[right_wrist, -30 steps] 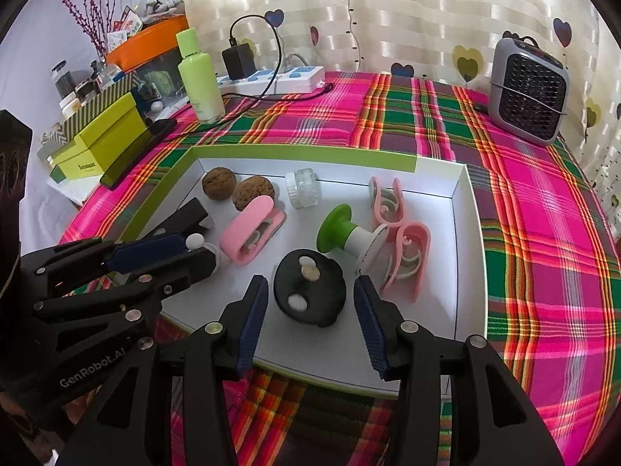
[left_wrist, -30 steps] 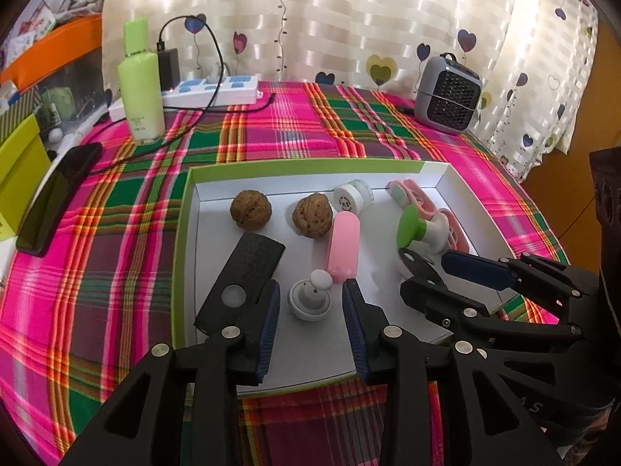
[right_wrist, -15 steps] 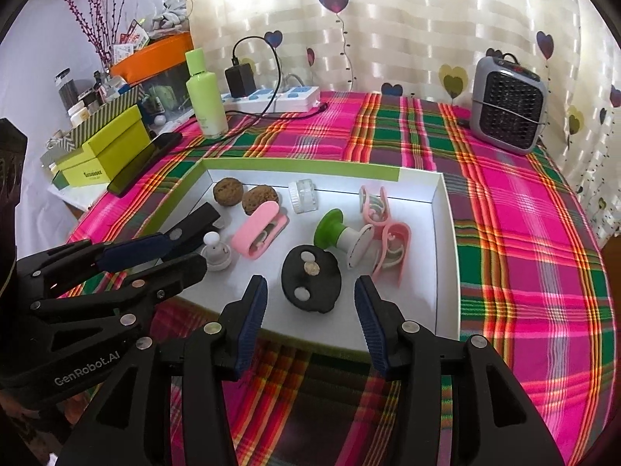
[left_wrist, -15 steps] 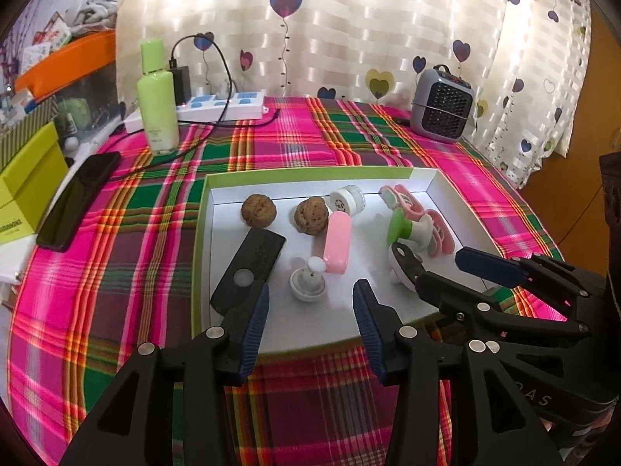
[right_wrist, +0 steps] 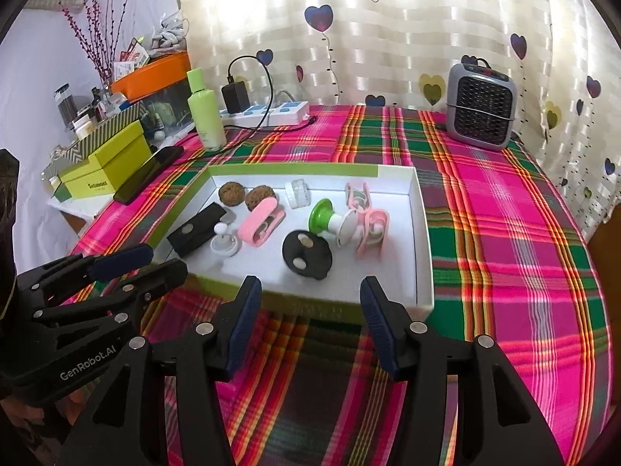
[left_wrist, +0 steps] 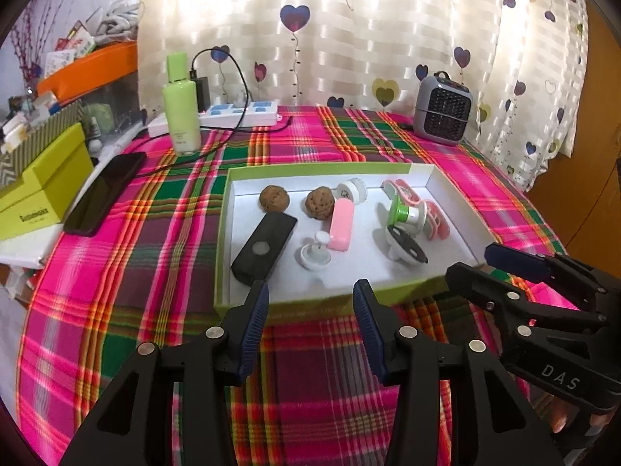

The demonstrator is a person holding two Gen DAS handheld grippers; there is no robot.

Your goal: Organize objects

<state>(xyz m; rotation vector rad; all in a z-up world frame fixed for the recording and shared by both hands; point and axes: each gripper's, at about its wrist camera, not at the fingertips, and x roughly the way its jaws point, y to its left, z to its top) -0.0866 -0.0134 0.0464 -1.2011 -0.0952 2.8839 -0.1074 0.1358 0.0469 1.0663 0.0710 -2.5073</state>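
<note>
A shallow white box with green rim (left_wrist: 322,169) (right_wrist: 423,233) sits on the plaid cloth. In it lie two walnuts (left_wrist: 274,198) (right_wrist: 231,193), a black flat case (left_wrist: 264,247) (right_wrist: 196,228), a pink case (left_wrist: 341,223) (right_wrist: 259,220), a white knob (left_wrist: 315,255) (right_wrist: 224,241), a small white jar (left_wrist: 352,191) (right_wrist: 298,193), a green-and-white piece (left_wrist: 403,214) (right_wrist: 330,223), pink clips (left_wrist: 434,219) (right_wrist: 370,225) and a black round disc (left_wrist: 407,246) (right_wrist: 306,254). My left gripper (left_wrist: 310,312) and right gripper (right_wrist: 308,312) are open and empty, just before the box's near edge.
At the back stand a green bottle (left_wrist: 180,110), a power strip with charger (left_wrist: 240,114) and a small grey heater (left_wrist: 442,110). A black phone (left_wrist: 104,192) and a yellow-green box (left_wrist: 42,188) lie at the left. The table edge falls away on the right.
Both grippers have drawn back toward me from over the box to its near edge. Both stay open and empty. The things in the box have not moved.
</note>
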